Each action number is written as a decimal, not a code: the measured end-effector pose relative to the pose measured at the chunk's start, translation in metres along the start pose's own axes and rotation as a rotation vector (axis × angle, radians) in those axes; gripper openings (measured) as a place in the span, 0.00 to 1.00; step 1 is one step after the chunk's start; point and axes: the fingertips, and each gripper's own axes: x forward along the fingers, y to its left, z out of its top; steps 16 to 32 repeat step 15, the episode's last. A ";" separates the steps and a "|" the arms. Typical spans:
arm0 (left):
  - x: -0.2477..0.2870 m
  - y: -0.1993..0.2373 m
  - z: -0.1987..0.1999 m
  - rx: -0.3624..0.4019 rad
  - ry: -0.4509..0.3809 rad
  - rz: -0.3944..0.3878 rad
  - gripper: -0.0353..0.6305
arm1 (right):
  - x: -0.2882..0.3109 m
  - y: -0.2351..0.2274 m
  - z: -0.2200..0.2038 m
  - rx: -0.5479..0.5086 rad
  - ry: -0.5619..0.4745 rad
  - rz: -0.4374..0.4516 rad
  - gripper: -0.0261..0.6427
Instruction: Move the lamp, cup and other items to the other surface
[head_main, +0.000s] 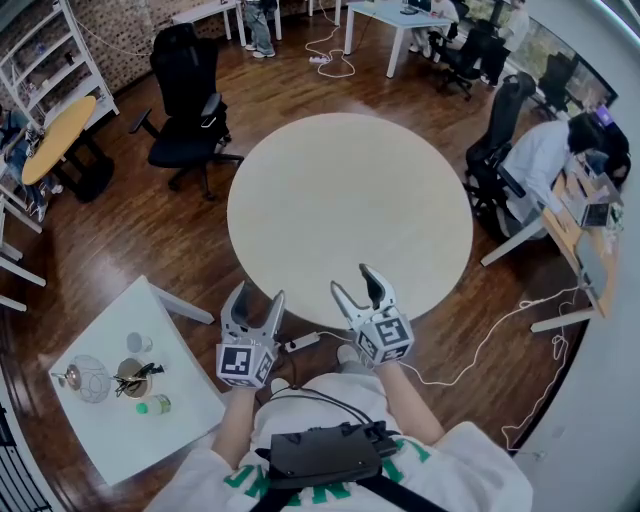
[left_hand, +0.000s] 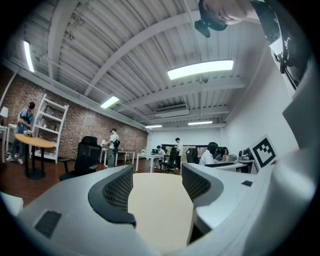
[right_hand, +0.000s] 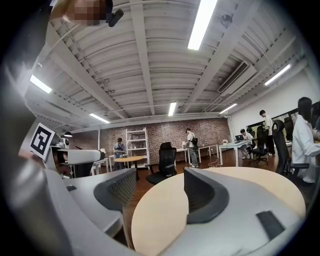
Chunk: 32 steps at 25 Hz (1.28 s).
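A small white square table (head_main: 185, 400) at the lower left of the head view carries the items: a wire-globe lamp (head_main: 88, 378), a cup (head_main: 131, 376) with dark things in it, a small glass (head_main: 139, 343) and a green bottle (head_main: 155, 404). The round beige table (head_main: 350, 210) in front of me is bare. My left gripper (head_main: 259, 293) hangs open at its near edge, well right of the white table, with nothing between the jaws. My right gripper (head_main: 352, 279) is also open and empty over the near rim. Both gripper views, left gripper (left_hand: 157, 175) and right gripper (right_hand: 157, 180), look level across the round tabletop (left_hand: 160, 210) (right_hand: 160, 220).
A black office chair (head_main: 185, 100) stands beyond the round table at the left. A second chair (head_main: 495, 150) and a seated person (head_main: 545, 150) at a desk are at the right. A power strip (head_main: 302, 342) and white cable lie on the floor by my feet.
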 end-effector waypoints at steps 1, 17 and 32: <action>0.000 0.000 0.001 0.000 0.003 0.000 0.49 | 0.000 0.000 0.000 0.002 0.000 -0.002 0.53; 0.004 0.001 0.005 0.003 0.010 -0.005 0.49 | 0.002 -0.005 0.005 0.033 0.013 -0.026 0.53; 0.004 0.001 0.005 0.003 0.010 -0.005 0.49 | 0.002 -0.005 0.005 0.033 0.013 -0.026 0.53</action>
